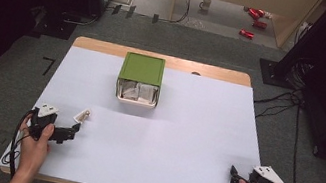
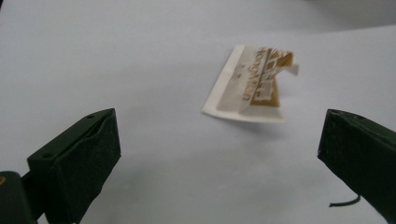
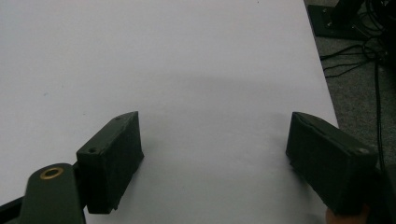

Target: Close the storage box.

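White-and-tan printed paper sachet (image 2: pixel 247 86): flat on the white tabletop (image 1: pixel 182 145), just ahead of the left gripper (image 2: pixel 219 154), jaws spread, empty. Likely next: straddle its narrow width, close low. Right gripper (image 3: pixel 215 154): spread, idle. Green-lidded sachet box (image 1: pixel 140 78): mid-table.

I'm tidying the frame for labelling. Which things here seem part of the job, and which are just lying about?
Likely part of the job:
- small packet lying on the white table, just ahead of the open left tongs
- green box holding similar packets
- right tongs, open

Lying about:
- mug and red cans on the floor
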`<state>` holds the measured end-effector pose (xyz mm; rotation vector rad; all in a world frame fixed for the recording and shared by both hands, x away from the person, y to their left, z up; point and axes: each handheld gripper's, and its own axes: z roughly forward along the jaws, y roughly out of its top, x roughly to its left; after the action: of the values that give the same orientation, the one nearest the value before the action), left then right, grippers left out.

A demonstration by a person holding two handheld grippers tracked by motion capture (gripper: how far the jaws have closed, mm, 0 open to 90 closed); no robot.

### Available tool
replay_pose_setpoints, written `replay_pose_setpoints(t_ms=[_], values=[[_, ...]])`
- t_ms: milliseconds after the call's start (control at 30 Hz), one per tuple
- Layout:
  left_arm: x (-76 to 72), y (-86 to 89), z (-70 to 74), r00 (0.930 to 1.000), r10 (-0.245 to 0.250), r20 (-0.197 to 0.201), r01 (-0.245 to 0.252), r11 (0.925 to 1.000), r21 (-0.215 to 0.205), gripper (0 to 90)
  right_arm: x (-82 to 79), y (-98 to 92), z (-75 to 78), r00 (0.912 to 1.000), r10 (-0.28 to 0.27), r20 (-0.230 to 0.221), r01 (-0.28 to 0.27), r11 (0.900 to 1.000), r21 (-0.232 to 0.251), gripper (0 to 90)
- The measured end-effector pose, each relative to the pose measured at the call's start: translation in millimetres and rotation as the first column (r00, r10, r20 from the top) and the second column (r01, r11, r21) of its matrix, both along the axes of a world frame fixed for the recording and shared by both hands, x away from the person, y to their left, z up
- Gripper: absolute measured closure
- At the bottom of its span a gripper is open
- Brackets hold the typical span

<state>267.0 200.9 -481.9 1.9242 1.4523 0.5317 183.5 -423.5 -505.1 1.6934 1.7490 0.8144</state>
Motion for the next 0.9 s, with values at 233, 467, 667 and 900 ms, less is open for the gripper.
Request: replay_pose_setpoints(t_ms=[233, 467, 667, 900], values=[[-1.4, 11.4, -8.3, 0.9999, -0.01, -0.013, 0.011, 0.9979, 0.064, 0.0, -0.1, 0.0, 0.0, 1.0, 0.001, 0.0, -0.001, 1.0, -0.001, 17.8], [0.6, 9.6, -14.7, 0.9993, -0.029, -0.025, 0.031, 0.9945, 0.1, 0.0, -0.2, 0.2, 0.0, 1.0, 0.0, 0.0, 0.0, 1.0, -0.001, 17.8], [0.2, 9.2, -15.5, 0.9993, -0.031, -0.021, 0.033, 0.9935, 0.109, 0.0, -0.4, 0.2, -0.1, 1.0, 0.001, 0.001, -0.001, 1.0, -0.002, 17.8], [0.3, 9.8, -15.7, 0.9993, -0.03, -0.024, 0.033, 0.9941, 0.103, 0.0, -0.3, 0.2, -0.1, 1.0, 0.0, 0.001, 0.0, 1.0, -0.001, 17.8]])
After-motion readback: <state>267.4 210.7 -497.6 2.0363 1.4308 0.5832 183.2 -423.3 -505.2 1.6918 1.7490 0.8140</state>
